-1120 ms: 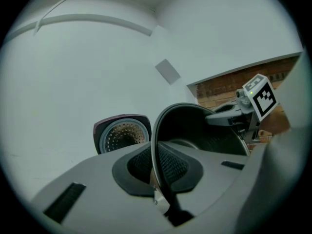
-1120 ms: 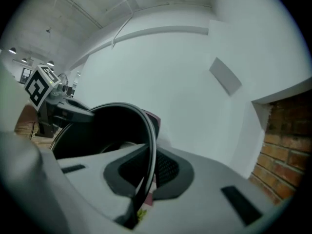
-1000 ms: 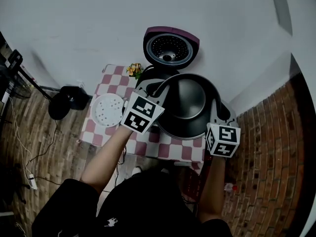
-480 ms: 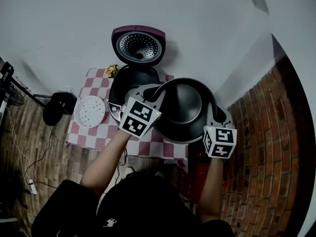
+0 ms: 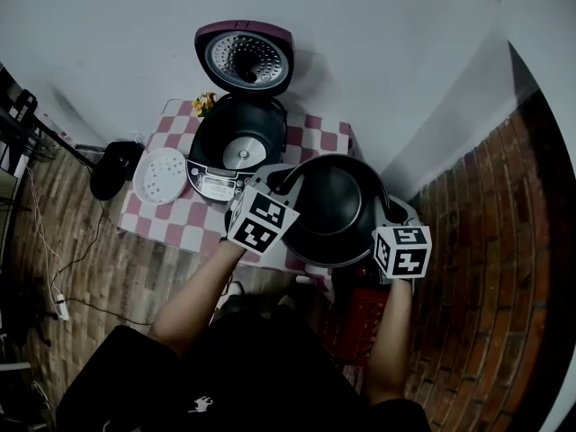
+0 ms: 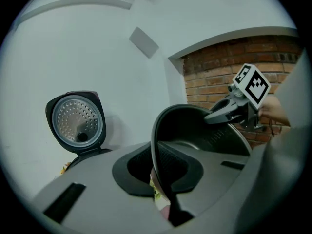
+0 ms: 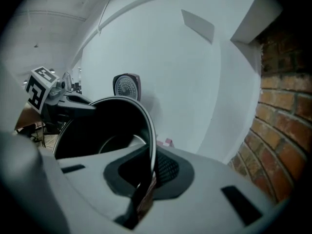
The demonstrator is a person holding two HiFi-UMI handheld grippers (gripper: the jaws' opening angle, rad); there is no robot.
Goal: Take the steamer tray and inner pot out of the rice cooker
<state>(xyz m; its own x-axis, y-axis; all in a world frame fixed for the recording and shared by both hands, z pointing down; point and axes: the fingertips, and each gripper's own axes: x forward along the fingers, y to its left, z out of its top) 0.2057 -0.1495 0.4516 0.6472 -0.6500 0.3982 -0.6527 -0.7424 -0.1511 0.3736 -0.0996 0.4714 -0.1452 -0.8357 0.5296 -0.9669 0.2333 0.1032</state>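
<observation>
The dark inner pot (image 5: 331,207) hangs in the air over the table's right front corner, clear of the rice cooker (image 5: 236,148). My left gripper (image 5: 280,184) is shut on the pot's left rim (image 6: 157,145). My right gripper (image 5: 390,211) is shut on its right rim (image 7: 150,130). In each gripper view the thin rim runs down between the jaws. The cooker's lid (image 5: 245,56) stands open and its well is bare. The white perforated steamer tray (image 5: 159,175) lies on the checkered table (image 5: 180,228), left of the cooker.
A small bunch of flowers (image 5: 207,103) sits behind the cooker. A black object (image 5: 112,168) and cables lie on the wooden floor at left. A brick wall (image 5: 486,241) rises close on the right. A red thing (image 5: 359,320) sits below the pot.
Both grippers have carried the pot down and to the right, off the cooker. The cooker's bare well now shows; a second ago the pot covered it.
</observation>
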